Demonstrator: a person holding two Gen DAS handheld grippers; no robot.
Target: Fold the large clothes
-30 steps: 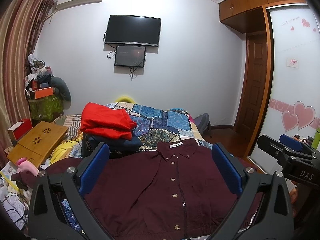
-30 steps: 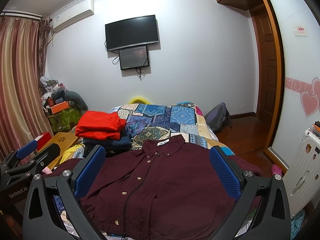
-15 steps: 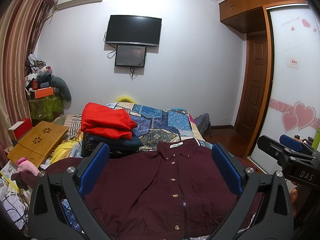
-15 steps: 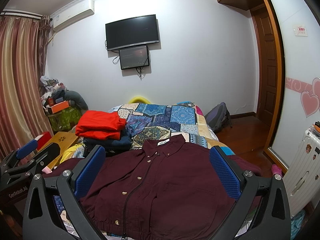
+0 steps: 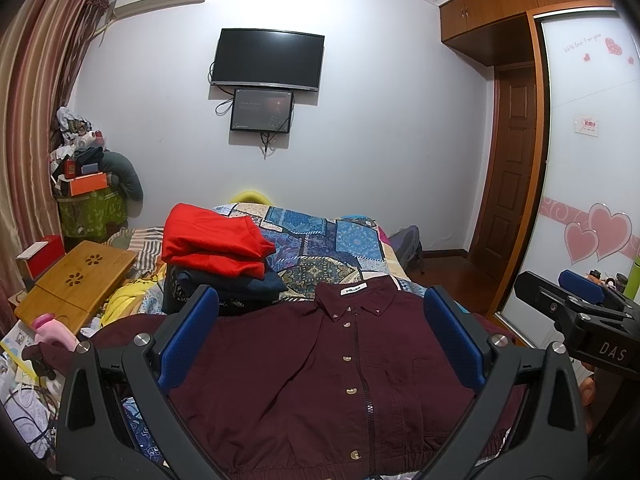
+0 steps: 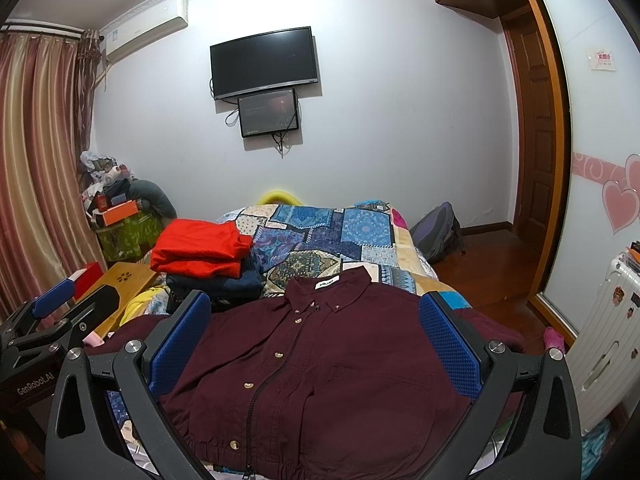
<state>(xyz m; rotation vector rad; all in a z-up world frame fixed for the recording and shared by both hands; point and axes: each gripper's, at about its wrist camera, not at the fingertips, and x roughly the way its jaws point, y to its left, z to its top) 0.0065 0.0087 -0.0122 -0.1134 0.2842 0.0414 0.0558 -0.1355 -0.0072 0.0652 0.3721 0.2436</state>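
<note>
A dark maroon jacket (image 5: pixel 320 368) with a zip and snap buttons lies flat, front up, on the near end of the bed, collar pointing away from me. It also shows in the right wrist view (image 6: pixel 320 368). Its sleeves spread out to both sides. My left gripper (image 5: pixel 320 340) is open and empty, held above the jacket's body. My right gripper (image 6: pixel 316 340) is open and empty, also above the jacket. Each gripper shows at the edge of the other's view: the right one (image 5: pixel 580 312) and the left one (image 6: pixel 48 320).
A stack of folded red (image 5: pixel 212 240) and dark blue clothes (image 5: pixel 228 284) sits on the patchwork quilt (image 5: pixel 328 240) behind the jacket. A wooden lap table (image 5: pixel 76 280) and clutter lie to the left. A white suitcase (image 6: pixel 604 340) and wardrobe door stand on the right.
</note>
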